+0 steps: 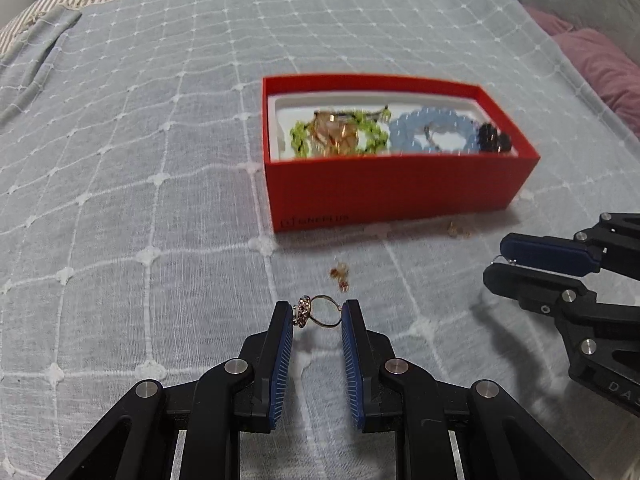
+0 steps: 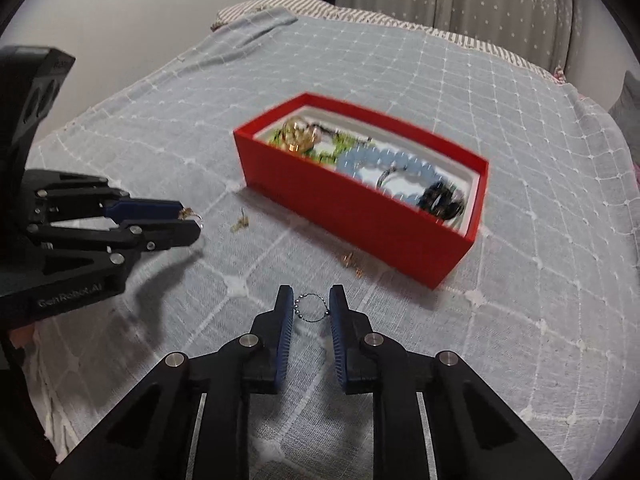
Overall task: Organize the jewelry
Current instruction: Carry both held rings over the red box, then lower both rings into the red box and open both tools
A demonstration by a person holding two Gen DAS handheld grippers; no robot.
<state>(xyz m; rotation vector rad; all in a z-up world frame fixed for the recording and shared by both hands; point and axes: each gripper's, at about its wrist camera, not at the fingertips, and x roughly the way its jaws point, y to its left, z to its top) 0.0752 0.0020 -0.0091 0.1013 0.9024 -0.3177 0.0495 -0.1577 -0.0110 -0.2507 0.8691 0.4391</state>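
My left gripper [image 1: 318, 309] is shut on a gold ring [image 1: 303, 311] with a jewelled head, held just above the bedspread. My right gripper [image 2: 311, 300] is shut on a thin silver beaded ring [image 2: 298, 306], also just above the cloth. Beyond both stands an open red box [image 1: 392, 192] [image 2: 348, 220] with a white lining. It holds a green bead bracelet [image 1: 298, 138], a blue bead bracelet [image 2: 362, 160], dark beads [image 1: 494, 136] and a gold piece [image 2: 296, 132]. Each gripper shows in the other's view: the right gripper [image 1: 496, 258] and the left gripper [image 2: 191, 219].
Small gold earrings lie loose on the grey quilted bedspread in front of the box [image 1: 340, 274] [image 1: 458, 230] [image 2: 242, 222] [image 2: 352, 262]. Pink pillows [image 1: 600, 60] sit at the bed's right side. A striped sheet edge [image 2: 280, 2] and curtains lie beyond.
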